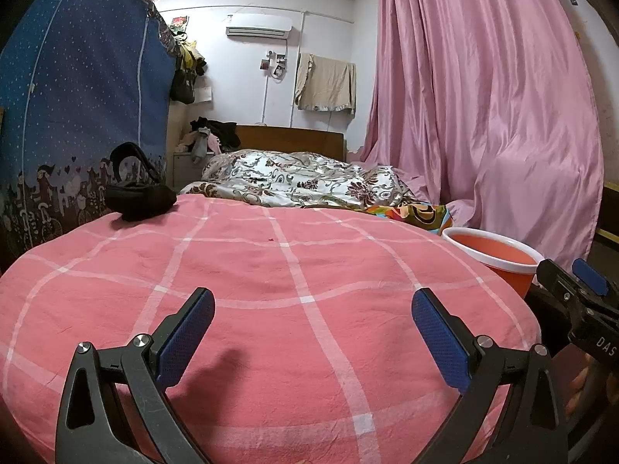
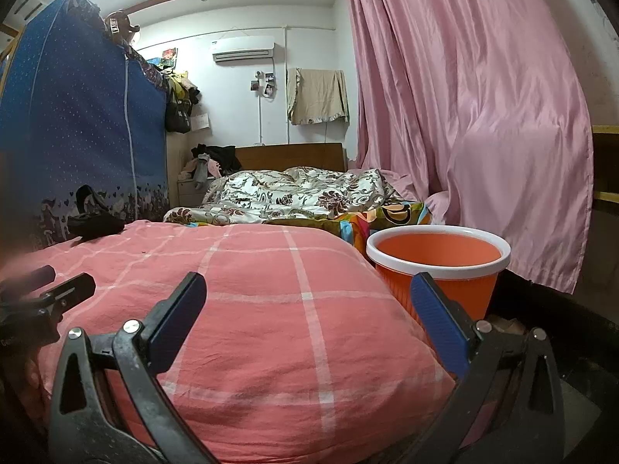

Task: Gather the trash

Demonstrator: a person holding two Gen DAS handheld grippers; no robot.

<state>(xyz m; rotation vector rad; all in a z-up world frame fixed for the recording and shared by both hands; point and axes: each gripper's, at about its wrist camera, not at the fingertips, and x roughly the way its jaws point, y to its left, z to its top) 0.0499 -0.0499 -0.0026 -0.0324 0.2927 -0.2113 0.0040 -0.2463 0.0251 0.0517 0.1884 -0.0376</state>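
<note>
An orange bin with a white rim (image 2: 439, 266) stands at the right side of the bed; the left wrist view shows the same bin (image 1: 499, 259) at its right edge. A pink checked quilt (image 1: 271, 290) covers the near end of the bed. My left gripper (image 1: 313, 301) hovers over that quilt, open, nothing between its blue pads. My right gripper (image 2: 309, 290) is open too, over the quilt (image 2: 271, 309), its right finger in front of the bin. A tiny dark speck (image 1: 271, 239) lies on the quilt. I see no larger piece of trash.
A black bag with a strap (image 1: 139, 193) lies at the quilt's far left corner. A floral duvet (image 1: 294, 181) is bunched further up the bed. A blue fabric wardrobe (image 1: 77, 96) stands at the left, a pink curtain (image 1: 483, 96) hangs at the right.
</note>
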